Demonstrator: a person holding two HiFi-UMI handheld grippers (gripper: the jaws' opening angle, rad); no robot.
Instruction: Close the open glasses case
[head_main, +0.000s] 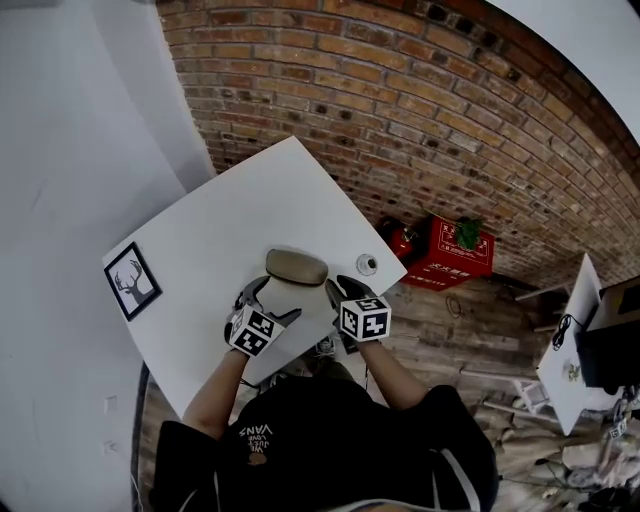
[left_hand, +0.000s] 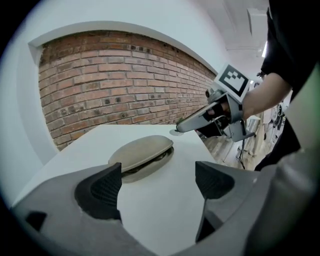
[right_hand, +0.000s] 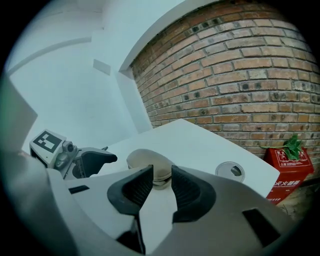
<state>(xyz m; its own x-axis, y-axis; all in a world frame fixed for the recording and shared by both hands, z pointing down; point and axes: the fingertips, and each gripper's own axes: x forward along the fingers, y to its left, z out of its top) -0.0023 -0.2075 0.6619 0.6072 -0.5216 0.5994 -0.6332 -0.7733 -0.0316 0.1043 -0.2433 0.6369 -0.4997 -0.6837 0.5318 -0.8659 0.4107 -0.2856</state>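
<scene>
A tan oval glasses case (head_main: 297, 266) lies on the white table (head_main: 230, 225), near its front edge. In the left gripper view the case (left_hand: 142, 151) has its lid lowered almost onto the base, and a dark slit still shows along the side. My left gripper (left_hand: 157, 182) stands wide open a short way before the case, holding nothing. My right gripper (right_hand: 161, 174) has its jaws close together with a narrow gap and nothing between them; the case (right_hand: 145, 161) sits just beyond. In the head view the left gripper (head_main: 266, 298) and right gripper (head_main: 337, 290) flank the case's near side.
A framed deer picture (head_main: 132, 281) lies at the table's left edge. A round metal grommet (head_main: 367, 264) sits in the tabletop right of the case. A red box (head_main: 460, 250) stands on the floor by the brick wall (head_main: 420, 110).
</scene>
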